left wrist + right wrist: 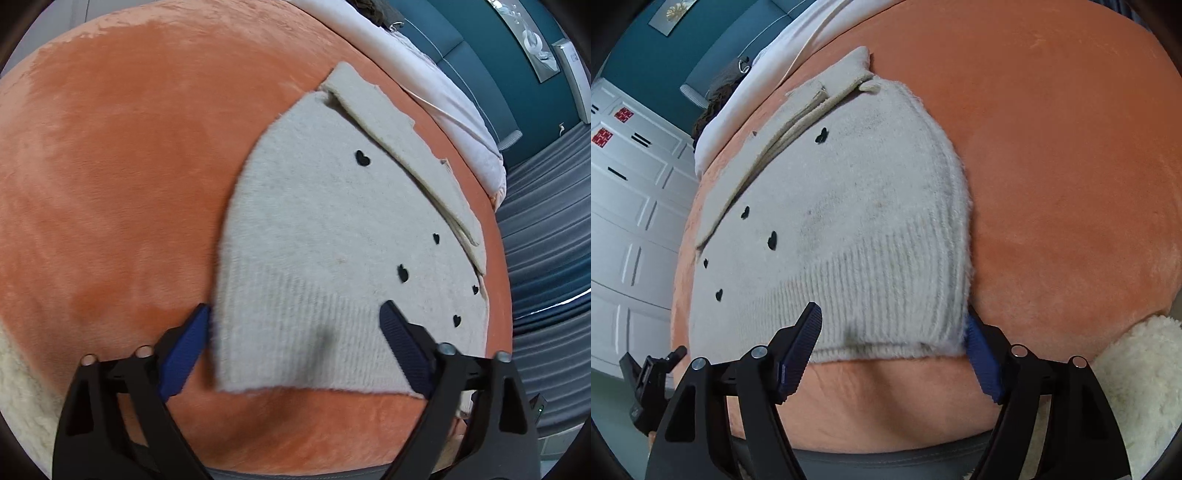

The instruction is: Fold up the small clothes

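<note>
A small cream knit sweater [332,236] with black heart marks lies flat on an orange plush blanket [129,166]. One sleeve [406,147] is folded across its far side. My left gripper [295,321] is open, its blue fingers straddling the ribbed hem's left corner just above the cloth. In the right wrist view the same sweater [857,206] fills the middle. My right gripper [892,325] is open, straddling the hem's right corner, with its right fingertip [975,332] at the sweater's edge.
The orange blanket [1052,166] covers a bed. A white sheet [443,81] lies at the far edge. A cream fleece item [1137,387] sits at the near right. White cabinet doors [628,221] and a teal wall stand beyond.
</note>
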The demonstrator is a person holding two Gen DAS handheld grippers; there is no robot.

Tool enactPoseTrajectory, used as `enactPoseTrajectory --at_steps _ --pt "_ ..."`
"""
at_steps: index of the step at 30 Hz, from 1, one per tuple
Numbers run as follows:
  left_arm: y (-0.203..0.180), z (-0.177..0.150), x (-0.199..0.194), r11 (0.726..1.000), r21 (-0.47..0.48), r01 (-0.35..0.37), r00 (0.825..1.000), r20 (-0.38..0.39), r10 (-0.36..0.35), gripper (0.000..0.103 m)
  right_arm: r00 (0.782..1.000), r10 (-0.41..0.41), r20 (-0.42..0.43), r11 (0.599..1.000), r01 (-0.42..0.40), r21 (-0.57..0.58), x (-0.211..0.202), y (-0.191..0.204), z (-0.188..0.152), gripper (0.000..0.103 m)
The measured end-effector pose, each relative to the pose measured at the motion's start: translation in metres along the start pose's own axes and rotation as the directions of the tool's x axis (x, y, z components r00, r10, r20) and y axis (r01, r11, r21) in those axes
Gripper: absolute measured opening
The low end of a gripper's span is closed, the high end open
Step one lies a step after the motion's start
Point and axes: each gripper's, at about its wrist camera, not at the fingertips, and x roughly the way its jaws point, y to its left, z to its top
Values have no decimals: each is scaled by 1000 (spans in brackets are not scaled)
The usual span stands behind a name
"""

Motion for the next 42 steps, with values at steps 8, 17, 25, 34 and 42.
enactPoseTrajectory --at_steps 8,17,25,34,42 --pt "-18 8 -42 998 49 43 999 -17 -43 6 999 26 26 999 -25 -41 -29 22 9 6" --pt "-11 -48 -127 968 245 56 995 -90 -35 6 999 -47 -27 940 35 -340 -115 27 -21 5" --pt "22 -153 -181 925 379 34 936 -337 103 6 902 -221 -372 770 -73 -634 -158 11 -132 5" --pt "-22 -71 -228 923 363 132 989 -111 -97 6 981 113 -159 801 -185 -569 -221 62 -36 5" --pt "-69 46 -98 933 359 33 996 61 -58 10 973 217 78 945 -189 -268 -77 54 98 7"
